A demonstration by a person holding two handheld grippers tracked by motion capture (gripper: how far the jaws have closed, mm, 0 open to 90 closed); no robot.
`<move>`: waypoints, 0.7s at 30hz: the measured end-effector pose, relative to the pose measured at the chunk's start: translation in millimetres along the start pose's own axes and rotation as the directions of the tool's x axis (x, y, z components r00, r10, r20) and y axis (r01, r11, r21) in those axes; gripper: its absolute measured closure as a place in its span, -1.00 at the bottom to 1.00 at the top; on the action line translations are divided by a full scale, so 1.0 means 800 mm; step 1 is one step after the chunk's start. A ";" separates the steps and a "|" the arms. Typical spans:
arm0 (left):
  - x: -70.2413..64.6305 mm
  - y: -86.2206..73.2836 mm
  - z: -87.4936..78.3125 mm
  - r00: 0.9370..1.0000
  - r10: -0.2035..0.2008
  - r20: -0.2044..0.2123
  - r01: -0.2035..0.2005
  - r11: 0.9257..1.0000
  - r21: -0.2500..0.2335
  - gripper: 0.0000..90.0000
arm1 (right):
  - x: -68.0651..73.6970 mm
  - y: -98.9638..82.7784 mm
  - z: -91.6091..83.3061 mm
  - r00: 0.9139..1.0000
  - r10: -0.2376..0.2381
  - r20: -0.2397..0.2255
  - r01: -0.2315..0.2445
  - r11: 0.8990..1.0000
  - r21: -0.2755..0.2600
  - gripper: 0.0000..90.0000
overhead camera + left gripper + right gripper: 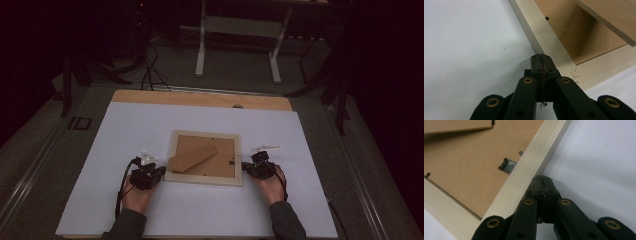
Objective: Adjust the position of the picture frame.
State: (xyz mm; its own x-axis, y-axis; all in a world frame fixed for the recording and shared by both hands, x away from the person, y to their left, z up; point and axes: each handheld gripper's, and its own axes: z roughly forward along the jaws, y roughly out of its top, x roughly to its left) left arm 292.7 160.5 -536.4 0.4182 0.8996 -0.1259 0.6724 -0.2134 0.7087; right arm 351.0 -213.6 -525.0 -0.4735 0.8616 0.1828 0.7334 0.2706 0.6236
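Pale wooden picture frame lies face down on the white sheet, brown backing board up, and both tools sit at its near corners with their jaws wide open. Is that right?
One thing is wrong: the jaws are closed, not open. The left gripper view shows the left tool pressed shut beside the pale wooden picture frame, and the right gripper view shows the right tool shut too. The rest stands.

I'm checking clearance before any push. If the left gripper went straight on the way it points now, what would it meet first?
Most likely the pale wooden border of the picture frame. The left gripper, jaws closed, has its tip right at the frame's outer edge near a corner; whether it already touches is unclear.
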 end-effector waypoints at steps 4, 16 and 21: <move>-0.001 0.000 0.000 1.000 -0.003 0.003 0.003 1.000 0.000 1.00 | 0.006 0.001 0.000 0.999 -0.033 0.042 0.033 0.999 0.001 1.00; -0.003 -0.002 -0.001 1.000 0.001 0.010 -0.001 1.000 -0.004 1.00 | 0.003 -0.003 0.000 0.999 -0.034 0.040 0.035 0.999 -0.023 1.00; -0.004 -0.002 -0.001 1.000 -0.008 0.008 0.008 1.000 -0.002 1.00 | 0.003 -0.003 0.000 0.998 -0.039 0.038 0.041 0.999 -0.028 1.00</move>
State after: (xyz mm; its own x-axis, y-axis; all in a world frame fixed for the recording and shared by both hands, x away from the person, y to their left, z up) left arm 289.6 158.8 -536.7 0.4173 0.8984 -0.1371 0.6748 -0.2053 0.7089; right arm 348.1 -212.2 -526.4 -0.4830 0.8661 0.1289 0.6997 0.2933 0.6514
